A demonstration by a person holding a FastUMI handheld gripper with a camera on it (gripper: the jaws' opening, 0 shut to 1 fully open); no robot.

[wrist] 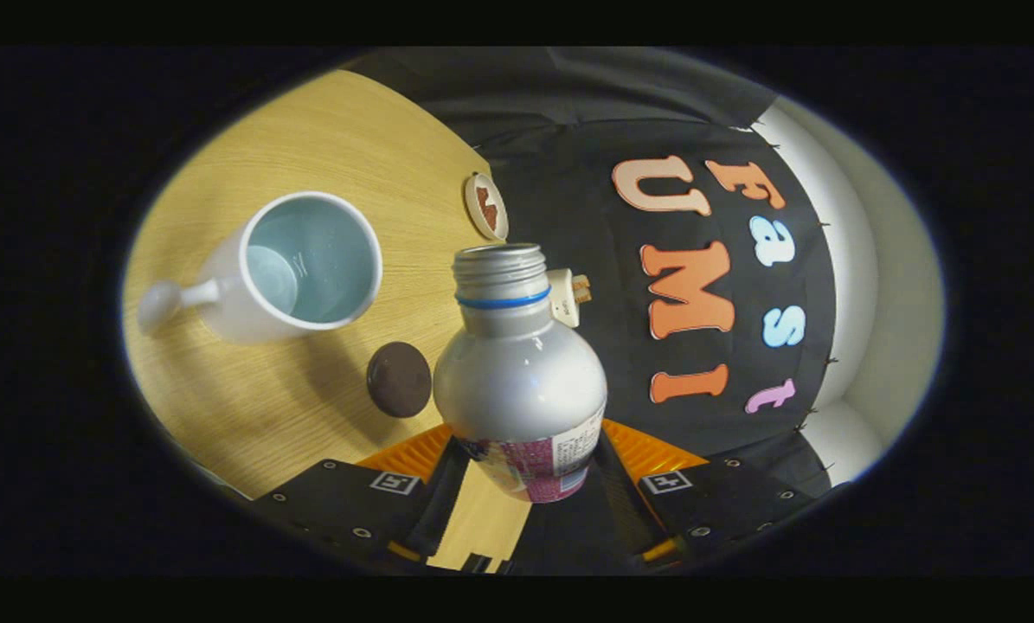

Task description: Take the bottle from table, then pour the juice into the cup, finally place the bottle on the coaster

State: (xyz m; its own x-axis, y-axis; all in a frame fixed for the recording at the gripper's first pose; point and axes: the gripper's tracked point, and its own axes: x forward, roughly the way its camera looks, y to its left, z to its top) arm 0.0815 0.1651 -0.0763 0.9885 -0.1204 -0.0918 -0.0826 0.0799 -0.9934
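A silver bottle (519, 381) with a blue neck ring, an open threaded mouth and a pink label sits between my fingers, and my gripper (525, 463) is shut on its lower body. The view is rolled, so the wooden table (343, 138) stands tilted to the left of the bottle. A white cup (296, 268) with a pale blue inside and a handle stands on the table, left of the bottle's mouth and apart from it. I see no liquid in the cup. A dark round coaster (398, 379) lies on the table between the cup and the bottle's body.
A beige disc with a brown pattern (486, 206) lies at the table's edge beyond the cup. A small white plug-like object (568, 296) pokes out behind the bottle's neck. The booth's black cloth wall (586, 173) hangs beyond the table, with a white wall to its right.
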